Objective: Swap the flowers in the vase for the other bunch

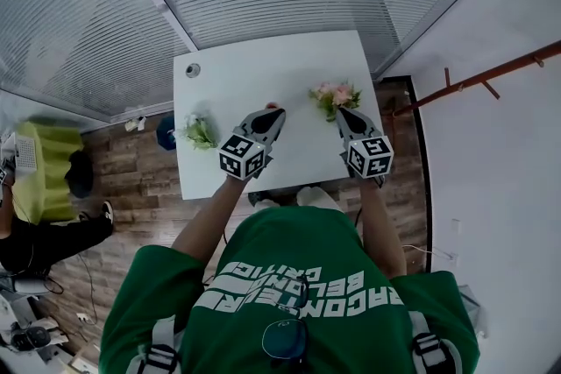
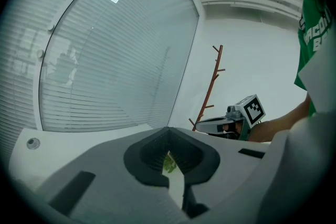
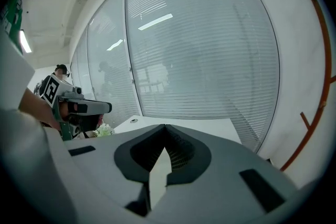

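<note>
Your left hand-held gripper [image 1: 270, 111] and right hand-held gripper [image 1: 344, 112] are over the white surface [image 1: 254, 70], jaws pressed together, empty. The pink bunch [image 1: 334, 96] lies at the right one's 11 o'clock, and the white bunch [image 1: 199, 132] at the left one's 9 o'clock.

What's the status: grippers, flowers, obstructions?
Left gripper and right gripper shut, empty. Pink flower bunch ahead of right gripper, white flower bunch at white table's left edge. No obstruction seen.

white table [image 1: 263, 70], pink flowers [image 1: 334, 94], white flowers [image 1: 198, 130], green shirt [image 1: 289, 254].
</note>
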A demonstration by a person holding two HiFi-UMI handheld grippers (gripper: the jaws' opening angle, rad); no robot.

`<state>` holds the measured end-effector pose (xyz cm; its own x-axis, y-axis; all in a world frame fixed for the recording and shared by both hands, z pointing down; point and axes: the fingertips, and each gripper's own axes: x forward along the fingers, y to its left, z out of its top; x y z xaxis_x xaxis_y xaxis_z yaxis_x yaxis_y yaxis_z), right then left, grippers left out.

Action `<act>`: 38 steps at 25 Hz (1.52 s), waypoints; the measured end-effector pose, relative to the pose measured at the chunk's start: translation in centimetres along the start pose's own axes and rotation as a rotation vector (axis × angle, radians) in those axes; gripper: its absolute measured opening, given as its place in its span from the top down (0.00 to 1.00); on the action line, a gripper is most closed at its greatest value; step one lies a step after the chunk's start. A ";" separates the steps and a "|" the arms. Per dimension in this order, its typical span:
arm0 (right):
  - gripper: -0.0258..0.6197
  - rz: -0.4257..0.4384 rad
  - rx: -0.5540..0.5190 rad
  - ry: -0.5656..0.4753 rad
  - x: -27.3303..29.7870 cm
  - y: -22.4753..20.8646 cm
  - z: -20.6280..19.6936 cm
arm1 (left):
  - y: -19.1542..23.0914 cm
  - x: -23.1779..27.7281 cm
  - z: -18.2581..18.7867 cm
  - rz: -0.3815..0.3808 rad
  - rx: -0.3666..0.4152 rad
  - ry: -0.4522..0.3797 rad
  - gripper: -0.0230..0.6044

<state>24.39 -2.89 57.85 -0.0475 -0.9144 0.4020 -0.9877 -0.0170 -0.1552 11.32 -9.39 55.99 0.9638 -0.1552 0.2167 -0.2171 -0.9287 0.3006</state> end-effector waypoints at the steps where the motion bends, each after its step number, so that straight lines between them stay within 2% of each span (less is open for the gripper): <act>1: 0.94 -0.005 0.000 0.006 0.0 -0.3 -0.2 | -0.1 0.3 -0.1 -0.003 0.000 0.003 0.95; 17: 0.93 -0.056 0.016 0.143 1.9 -7.5 -5.1 | -2.3 5.2 -2.0 -0.044 -0.019 0.078 0.95; 19: 0.86 -0.046 0.017 0.168 2.7 -8.1 -5.8 | -2.3 5.8 -2.3 -0.042 -0.024 0.086 0.95; 21: 0.74 -0.039 0.014 0.198 3.6 -8.8 -6.6 | -2.4 6.3 -2.7 -0.042 -0.026 0.094 0.95; 25: 0.60 -0.030 0.013 0.267 5.3 -10.0 -8.5 | -2.4 7.3 -3.4 -0.032 -0.036 0.106 0.95; 32: 0.54 -0.011 0.019 0.355 8.3 -11.8 -11.2 | -2.1 9.0 -4.6 -0.005 -0.057 0.127 0.95; 38: 0.53 -0.005 0.000 0.397 10.5 -12.6 -11.1 | -1.7 9.5 -4.4 0.027 -0.075 0.129 0.95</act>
<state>34.73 -7.82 74.01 -0.0967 -0.6867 0.7204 -0.9881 -0.0208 -0.1525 20.17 -7.78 61.66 0.9306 -0.1312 0.3417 -0.2587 -0.8963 0.3602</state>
